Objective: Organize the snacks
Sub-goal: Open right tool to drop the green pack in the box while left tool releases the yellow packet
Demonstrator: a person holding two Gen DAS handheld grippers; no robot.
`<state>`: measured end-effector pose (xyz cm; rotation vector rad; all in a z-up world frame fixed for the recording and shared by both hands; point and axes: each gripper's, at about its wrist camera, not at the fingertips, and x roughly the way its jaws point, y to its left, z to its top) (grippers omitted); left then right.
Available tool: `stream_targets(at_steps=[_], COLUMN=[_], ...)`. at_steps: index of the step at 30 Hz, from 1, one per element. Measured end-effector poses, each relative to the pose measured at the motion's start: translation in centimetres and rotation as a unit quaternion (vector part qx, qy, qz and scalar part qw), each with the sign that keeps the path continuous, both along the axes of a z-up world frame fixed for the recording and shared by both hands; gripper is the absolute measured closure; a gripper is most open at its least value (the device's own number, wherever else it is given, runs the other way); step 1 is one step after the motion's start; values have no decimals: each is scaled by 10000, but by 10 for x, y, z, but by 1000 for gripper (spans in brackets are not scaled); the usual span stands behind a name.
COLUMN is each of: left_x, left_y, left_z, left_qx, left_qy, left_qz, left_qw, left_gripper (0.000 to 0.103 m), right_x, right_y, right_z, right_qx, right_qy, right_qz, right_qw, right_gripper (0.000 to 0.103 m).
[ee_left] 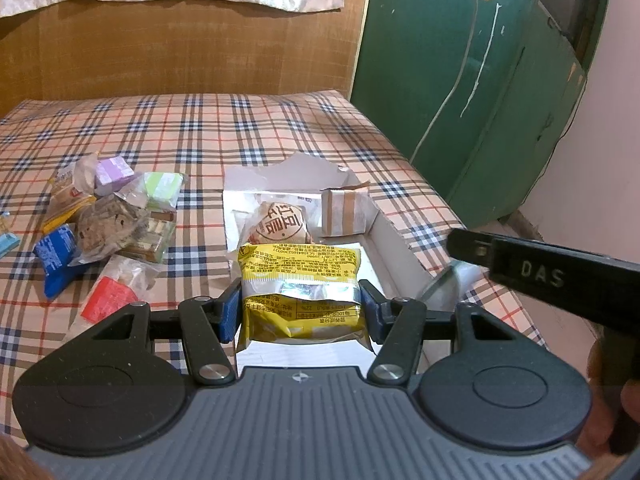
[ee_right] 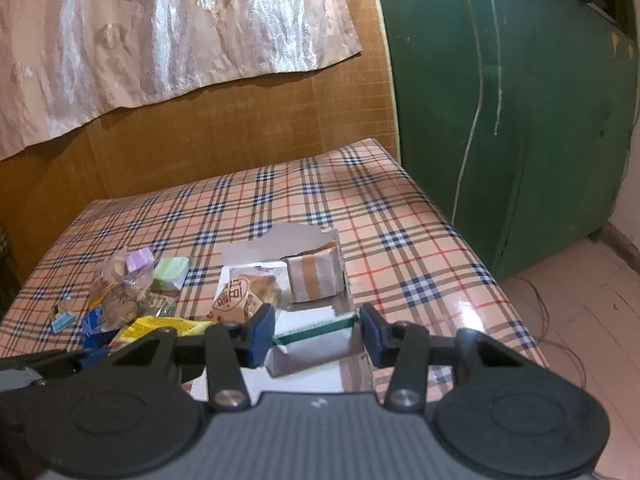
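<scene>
The left gripper [ee_left: 301, 304] pinches a yellow packet [ee_left: 299, 292] by its two short sides, blue pads pressed against the wrapper; the packet's long axis runs away from the camera, its far end pointing toward the back of the white box [ee_left: 394, 242], over whose near, open part it hangs. Printed text on the wrapper faces up. In the box beyond it lie a round bun [ee_left: 282, 222] in clear wrap and, in the far right corner, a striped packet [ee_left: 346, 212] standing against the wall. The box's back flap is torn and upright. The right gripper [ee_right: 317, 332] has its pads against a white-and-green packet [ee_right: 312, 336], its long axis crosswise between the jaws, low over the box's near right part; whether they squeeze it firmly I cannot tell. Left of the box, on the plaid cloth [ee_left: 200, 128], sits a loose heap of snacks [ee_left: 108, 216]: purple, green, blue and red packs among clear bags. A green cabinet [ee_left: 480, 80] stands at the right.
</scene>
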<state>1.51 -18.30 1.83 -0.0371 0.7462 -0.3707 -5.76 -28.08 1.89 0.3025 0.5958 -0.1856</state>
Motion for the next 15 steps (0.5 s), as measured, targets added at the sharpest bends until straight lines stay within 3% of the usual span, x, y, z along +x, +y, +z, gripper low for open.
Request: stream_targets(at_steps=[1, 13, 15], left_x=[1, 8, 7], left_y=[-1, -12, -14], left_z=[-1, -20, -23], left_qx=[9, 110, 119], left_qy=[18, 264, 346], left_qz=[3, -137, -246], left_qw=[10000, 9995, 9990], left_gripper=[32, 31, 23], right_x=[3, 0, -1], right_y=[-1, -10, -8], right_z=[-1, -9, -9], right_qx=[0, 80, 93], right_qy=[55, 105, 98], right_qz=[-13, -100, -64], right_qw=[10000, 9999, 9999], right_gripper=[98, 97, 97])
